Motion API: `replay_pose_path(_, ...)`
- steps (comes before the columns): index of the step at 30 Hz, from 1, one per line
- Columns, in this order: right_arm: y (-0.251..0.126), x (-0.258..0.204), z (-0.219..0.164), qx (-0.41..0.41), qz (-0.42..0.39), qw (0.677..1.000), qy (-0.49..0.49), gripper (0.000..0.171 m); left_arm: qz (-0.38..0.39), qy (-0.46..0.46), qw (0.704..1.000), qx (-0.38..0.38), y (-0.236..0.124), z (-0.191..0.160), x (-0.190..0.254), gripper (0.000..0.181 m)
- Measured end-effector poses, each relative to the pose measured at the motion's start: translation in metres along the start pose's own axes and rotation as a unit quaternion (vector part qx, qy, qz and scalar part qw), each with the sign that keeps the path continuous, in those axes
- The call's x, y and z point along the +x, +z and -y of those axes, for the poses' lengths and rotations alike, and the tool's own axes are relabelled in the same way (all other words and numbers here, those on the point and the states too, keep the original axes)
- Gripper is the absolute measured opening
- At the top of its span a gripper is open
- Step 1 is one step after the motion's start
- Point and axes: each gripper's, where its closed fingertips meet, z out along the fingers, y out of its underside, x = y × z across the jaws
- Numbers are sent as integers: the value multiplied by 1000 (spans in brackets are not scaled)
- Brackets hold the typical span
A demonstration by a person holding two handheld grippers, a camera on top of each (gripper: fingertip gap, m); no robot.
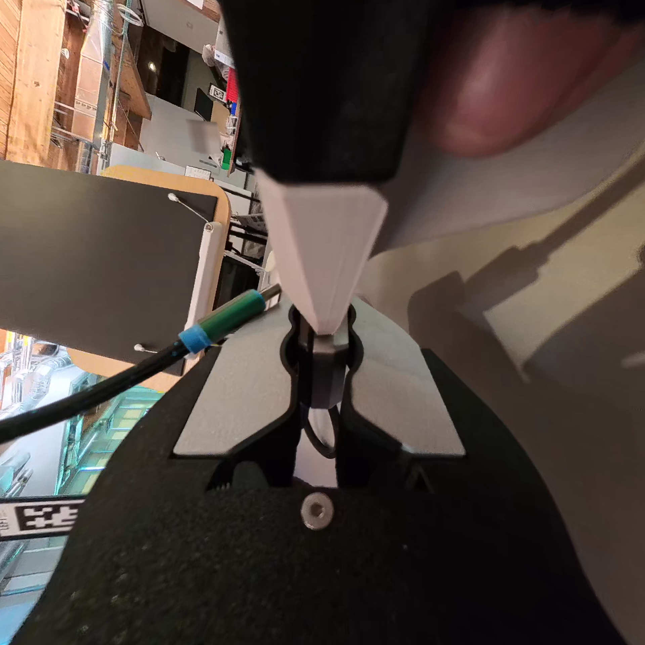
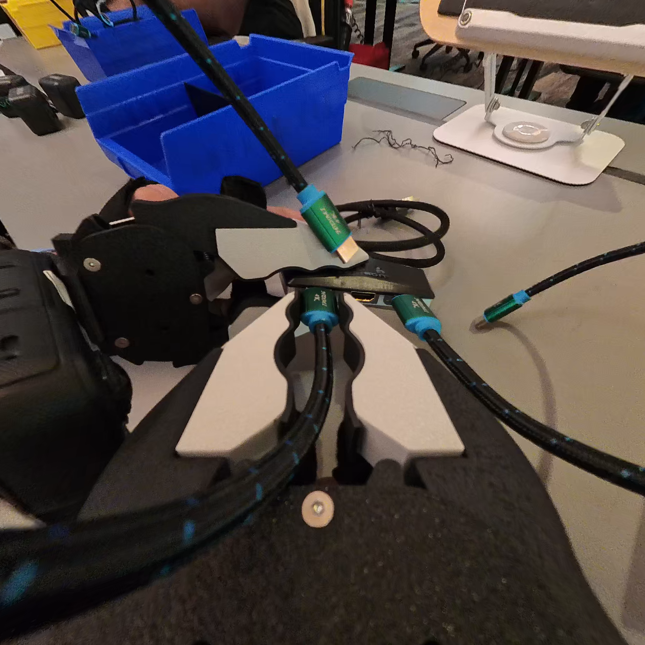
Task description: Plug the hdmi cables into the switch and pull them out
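Right claw point(image 2: 319, 310): we find it pinching the green plug point(image 2: 316, 301), long axis running away from us into the black switch point(image 2: 363, 277) on the grey desk point(image 2: 523, 244). Left claw point(image 2: 316, 267): pressed flat across the switch, gripping it. Second plug point(image 2: 413, 311) seated alongside, angled right.

Green plugs point(image 2: 316, 303) with blue collars, black braided cables point(image 2: 523, 424) flecked blue, black switch point(image 2: 394, 277), blue bins point(image 2: 251, 115), grey bench point(image 2: 523, 244)

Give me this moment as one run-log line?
left hand-held gripper: clamps flat black switch box | right hand-held gripper: around green-shelled braided cable plug in switch port | middle port: empty
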Motion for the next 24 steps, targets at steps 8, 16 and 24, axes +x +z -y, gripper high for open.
replay_pose_path(8,-2,3,-1,-2,-15,1000,-24,20,-1,-16,1000,18,2,4,0,23)
replay_pose_path(16,-27,19,12,30,-51,998,-32,20,2,-70,995,-64,14,-50,-17,22)
replay_pose_path(24,-116,81,32,56,-56,997,18,20,-23,-128,991,-43,5,-37,-17,22)
